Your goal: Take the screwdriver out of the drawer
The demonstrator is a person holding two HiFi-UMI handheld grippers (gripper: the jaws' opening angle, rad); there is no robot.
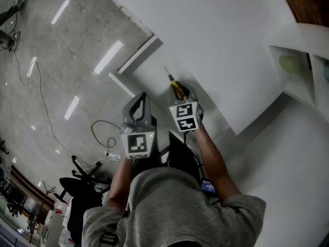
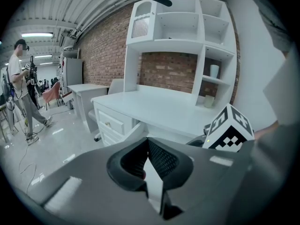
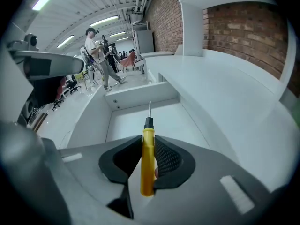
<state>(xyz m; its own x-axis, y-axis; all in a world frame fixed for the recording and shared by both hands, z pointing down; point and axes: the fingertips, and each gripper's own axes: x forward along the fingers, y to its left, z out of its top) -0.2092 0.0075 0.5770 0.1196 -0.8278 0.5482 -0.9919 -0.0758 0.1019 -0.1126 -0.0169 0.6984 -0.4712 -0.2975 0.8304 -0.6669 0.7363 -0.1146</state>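
A screwdriver with a yellow handle and a thin metal shaft is held in my right gripper, which is shut on the handle. In the right gripper view the screwdriver stands between the black pads, shaft pointing away, above the floor of the open white drawer. The head view shows the drawer pulled out from under the white desk top. My left gripper hangs just left of the right one, shut with nothing in it.
A white shelf unit stands on the desk at the right. A black office chair and a loose cable are on the glossy floor to the left. A person stands far off in the room.
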